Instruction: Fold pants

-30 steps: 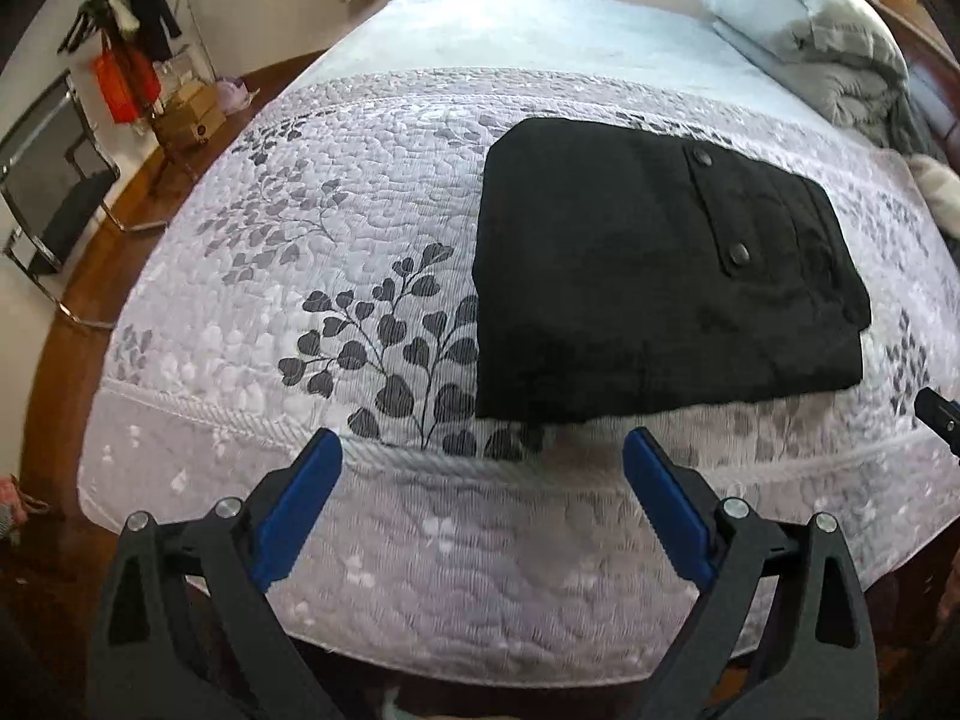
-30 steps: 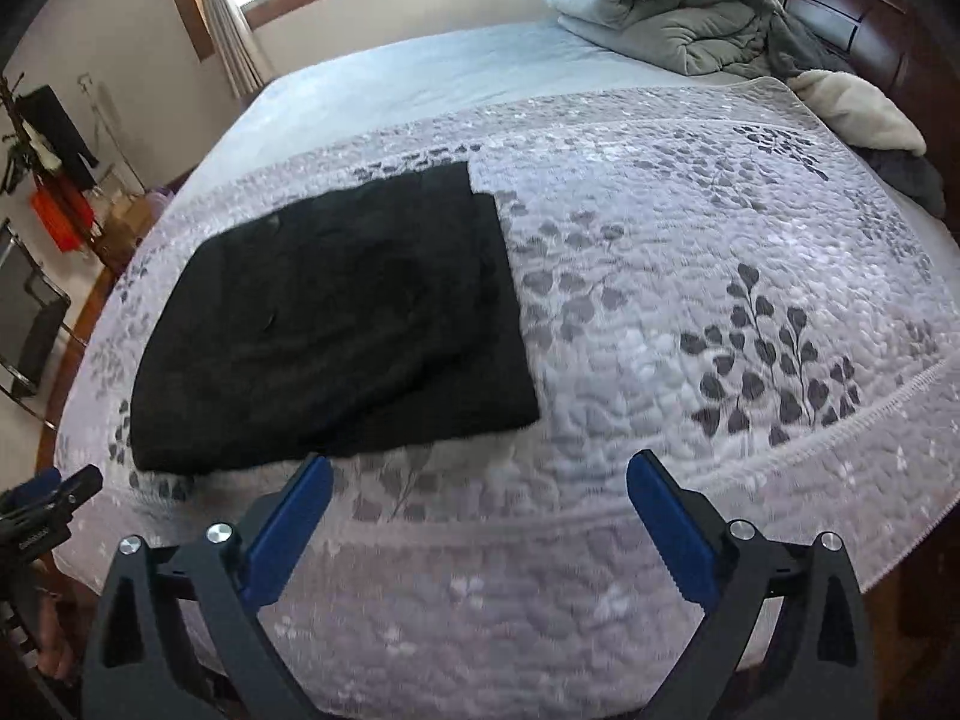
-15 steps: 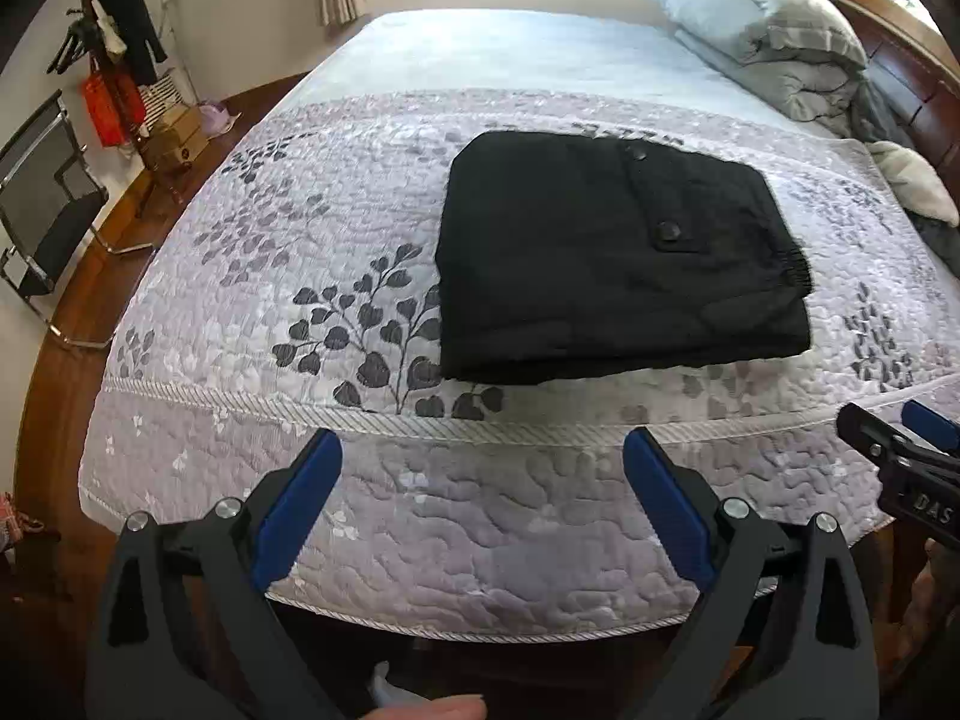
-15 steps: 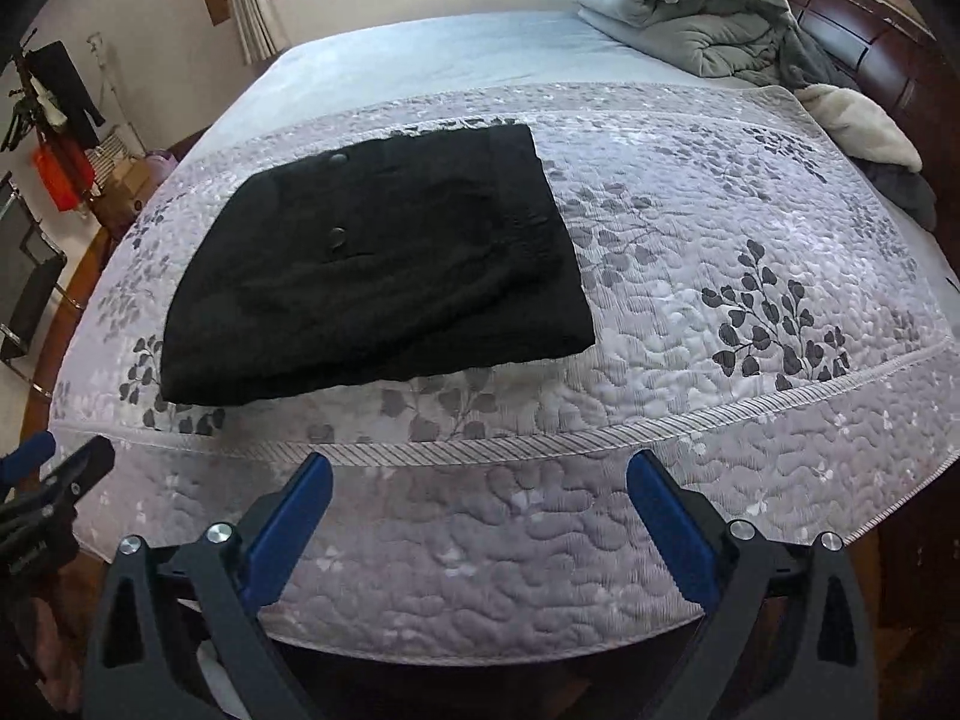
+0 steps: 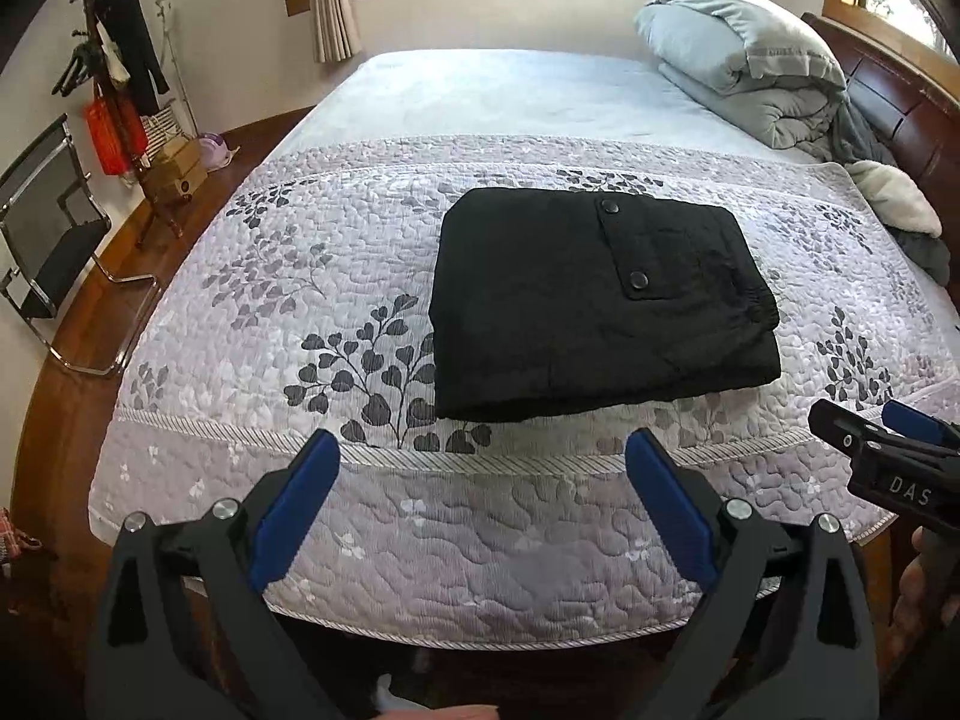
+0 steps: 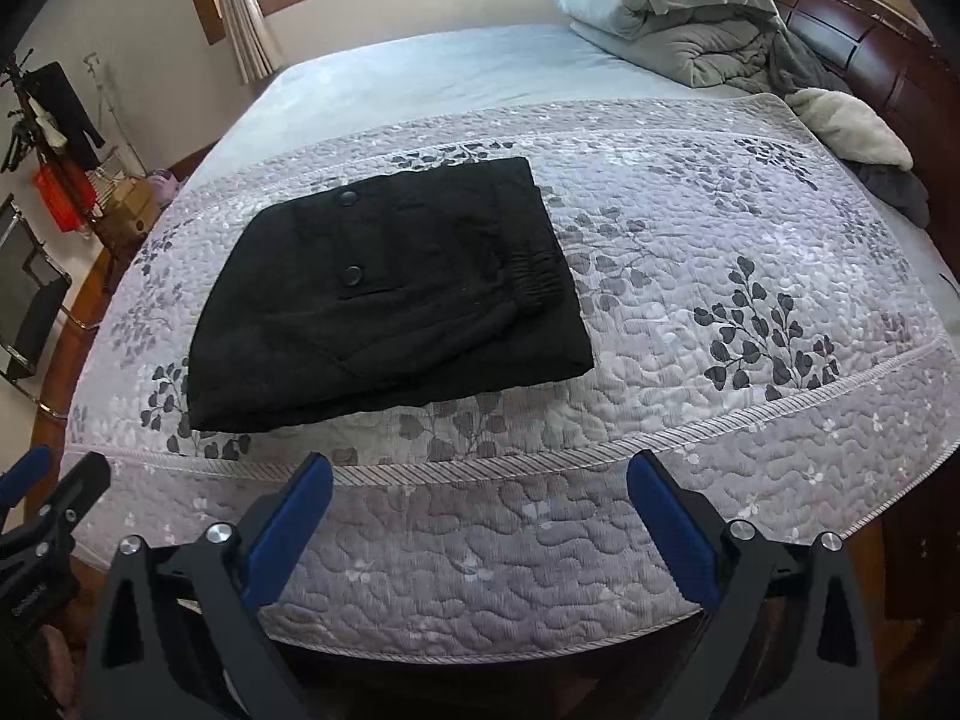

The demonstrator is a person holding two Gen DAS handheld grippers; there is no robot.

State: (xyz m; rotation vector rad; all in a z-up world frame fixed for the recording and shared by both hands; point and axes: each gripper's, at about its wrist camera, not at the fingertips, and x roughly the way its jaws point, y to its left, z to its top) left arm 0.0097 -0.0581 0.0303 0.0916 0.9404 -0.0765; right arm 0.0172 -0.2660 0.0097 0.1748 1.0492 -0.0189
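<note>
Pants point(image 5: 600, 306), black and folded into a compact rectangle, lie on the quilt point(image 5: 300, 276) at 12 o'clock from the left gripper point(image 5: 483, 516), whose jaws gape empty; the bed has receded since a second ago. In the right wrist view the pants point(image 6: 390, 294) sit at 11 o'clock, farther from the right gripper point(image 6: 480, 522), spread wide, holding nothing.

Through my left wrist camera, my left gripper point(image 5: 483, 507) hung spread wide, empty, short of the bed point(image 5: 480, 546); the folded black pants point(image 5: 591, 306) lay flat on its quilt, untouched.
</note>
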